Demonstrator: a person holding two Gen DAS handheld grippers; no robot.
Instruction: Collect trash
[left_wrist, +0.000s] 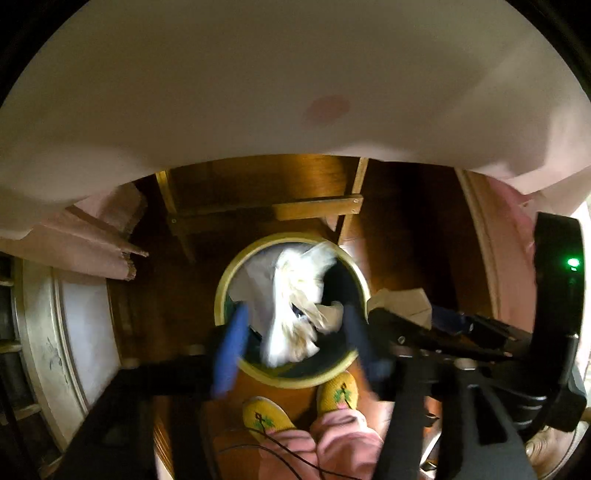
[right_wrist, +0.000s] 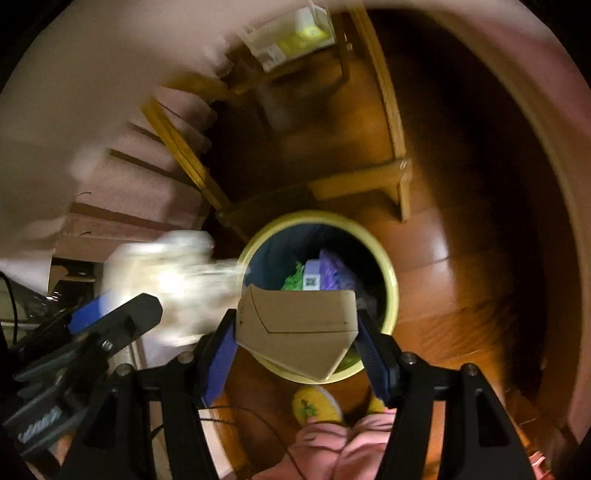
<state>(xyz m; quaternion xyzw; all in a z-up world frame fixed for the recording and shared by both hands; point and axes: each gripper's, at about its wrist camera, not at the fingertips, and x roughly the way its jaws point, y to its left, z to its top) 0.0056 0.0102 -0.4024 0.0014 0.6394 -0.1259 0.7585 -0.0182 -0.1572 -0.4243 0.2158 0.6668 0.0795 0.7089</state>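
A round yellow-rimmed trash bin (left_wrist: 354, 269) stands on the wooden floor below both grippers; it also shows in the right wrist view (right_wrist: 388, 266). My left gripper (left_wrist: 295, 339) is open above the bin, and a crumpled white paper wad (left_wrist: 299, 306), blurred, hangs loose between its blue fingers (left_wrist: 231, 350). The wad also shows in the right wrist view (right_wrist: 177, 284). My right gripper (right_wrist: 295, 347) is shut on a tan cardboard piece (right_wrist: 299, 325) above the bin's near rim. Purple, green and white trash (right_wrist: 321, 275) lies inside the bin.
A white tablecloth (left_wrist: 258, 92) hangs overhead, with wooden table legs and a crossbar (left_wrist: 314, 208) behind the bin. My yellow slippers (left_wrist: 338, 393) and pink trousers (left_wrist: 332, 443) are just in front of the bin. Cardboard boxes (right_wrist: 147, 192) stand at the left.
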